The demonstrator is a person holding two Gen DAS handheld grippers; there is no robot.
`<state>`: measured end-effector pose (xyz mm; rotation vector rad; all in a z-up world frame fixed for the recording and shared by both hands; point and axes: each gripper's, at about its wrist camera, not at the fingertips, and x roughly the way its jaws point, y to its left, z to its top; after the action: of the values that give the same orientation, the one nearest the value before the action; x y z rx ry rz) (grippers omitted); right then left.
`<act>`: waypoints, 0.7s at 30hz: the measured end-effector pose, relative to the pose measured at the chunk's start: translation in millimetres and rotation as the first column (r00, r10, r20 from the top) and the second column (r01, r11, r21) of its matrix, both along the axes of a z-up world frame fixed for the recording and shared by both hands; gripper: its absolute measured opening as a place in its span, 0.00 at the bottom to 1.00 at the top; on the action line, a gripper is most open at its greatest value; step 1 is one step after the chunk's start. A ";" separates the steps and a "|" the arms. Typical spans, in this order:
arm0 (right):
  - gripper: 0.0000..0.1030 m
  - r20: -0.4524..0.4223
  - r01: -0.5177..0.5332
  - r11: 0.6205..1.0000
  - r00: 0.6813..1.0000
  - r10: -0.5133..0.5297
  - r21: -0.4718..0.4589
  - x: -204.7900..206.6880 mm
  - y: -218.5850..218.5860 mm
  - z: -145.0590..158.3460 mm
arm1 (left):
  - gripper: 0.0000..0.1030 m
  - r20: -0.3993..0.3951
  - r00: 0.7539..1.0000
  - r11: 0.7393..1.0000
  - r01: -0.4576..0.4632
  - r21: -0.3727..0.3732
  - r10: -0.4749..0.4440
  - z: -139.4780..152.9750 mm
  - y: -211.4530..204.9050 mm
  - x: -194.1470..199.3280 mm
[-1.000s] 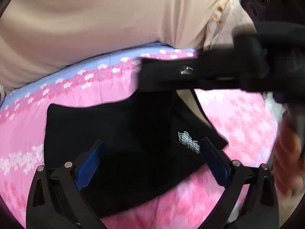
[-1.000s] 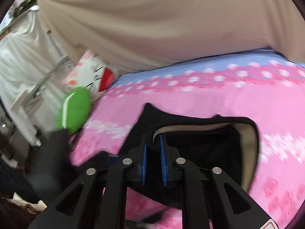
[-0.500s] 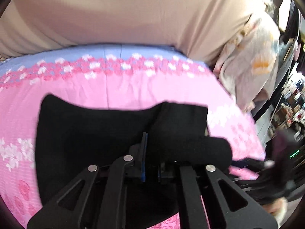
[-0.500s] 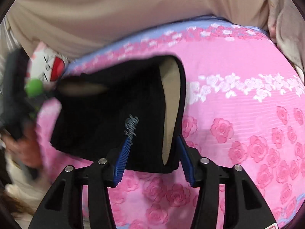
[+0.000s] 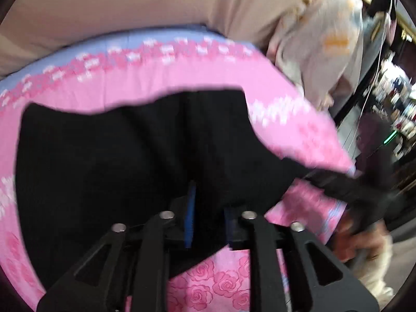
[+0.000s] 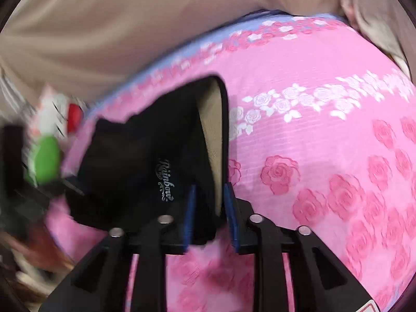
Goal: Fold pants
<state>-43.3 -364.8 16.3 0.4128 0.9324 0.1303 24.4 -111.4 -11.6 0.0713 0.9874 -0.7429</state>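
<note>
- The black pants (image 5: 117, 161) lay folded on a pink rose-print sheet (image 5: 226, 288), near the edge closest to both cameras, with a beige curtain (image 5: 130, 7) hanging beyond the far edge.
- In the left wrist view the folded bundle's long axis ran across the frame, its far edge wavy and one end tapering off toward the right.
- In the right wrist view the pants (image 6: 135, 161) showed the waistband end turned toward the right, its opening exposing a tan lining (image 6: 212, 130); the bundle stretched away from there to the left.
- A silver script logo (image 6: 166, 180) sat on the upper layer, reading along the line from far to near.
- The left gripper (image 5: 208, 215) had its blue pads (image 5: 190, 215) narrowly apart with a thick fold of black cloth between them; its jaws had just been opening from a full close, and whether the pads pressed on the cloth could not be told.
- The right gripper (image 6: 209, 213) straddled the waistband edge, jaws just having been opening; the cloth stood between its pads (image 6: 230, 208) with a gap on the right side, so nothing was pinched.
- The person's other hand (image 6: 39, 247) appeared blurred at the left margin of the right wrist view.
</note>
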 end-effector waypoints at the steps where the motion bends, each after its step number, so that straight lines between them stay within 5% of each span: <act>1: 0.57 0.037 0.020 1.000 0.999 -0.020 0.004 -5.7 -5.1 10.0 | 0.39 0.020 1.000 1.000 -0.008 0.002 0.008 -0.4 0.4 -5.1; 2: 0.72 0.072 0.030 0.999 0.997 -0.031 0.019 -10.3 -10.4 19.6 | 0.64 0.050 0.999 1.000 -0.021 -0.001 0.021 2.1 1.9 -10.2; 4: 0.73 0.065 0.005 0.999 0.998 -0.008 0.052 -9.2 -15.9 22.4 | 0.90 0.161 0.984 0.997 -0.071 -0.014 0.072 12.9 6.0 -23.7; 8: 0.67 -0.043 -0.093 0.986 0.994 0.100 0.136 14.0 -12.1 -6.2 | 0.91 0.253 0.967 0.998 -0.041 0.037 0.031 14.9 -8.7 -34.6; 11: 0.37 -0.078 -0.115 0.983 0.989 0.127 0.144 21.4 -5.7 -9.4 | 0.91 0.272 0.961 0.996 0.027 0.090 -0.051 5.0 -27.7 -44.0; 12: 0.20 -0.073 -0.115 0.986 0.990 0.124 0.119 21.6 -5.1 -3.5 | 0.91 0.291 0.953 0.992 0.047 0.115 -0.079 0.6 -34.6 -49.1; 14: 0.08 -0.061 -0.126 0.982 0.989 0.136 0.142 21.9 -6.7 7.1 | 0.91 0.327 0.937 0.985 0.076 0.153 -0.123 -6.1 -47.1 -57.3; 17: 0.06 -0.032 -0.177 0.967 0.982 0.185 0.184 32.1 -4.4 27.7 | 0.91 0.367 0.916 0.977 0.096 0.189 -0.161 -13.3 -65.1 -60.0; 21: 0.06 -0.031 -0.244 0.947 0.966 0.256 0.210 48.3 8.1 38.1 | 0.87 0.332 0.931 0.975 0.084 0.205 -0.150 -25.6 -82.6 -43.1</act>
<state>5.0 -356.6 54.4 0.4893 1.0311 0.4520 -18.7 -194.0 -37.2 0.4165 0.7159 -0.7148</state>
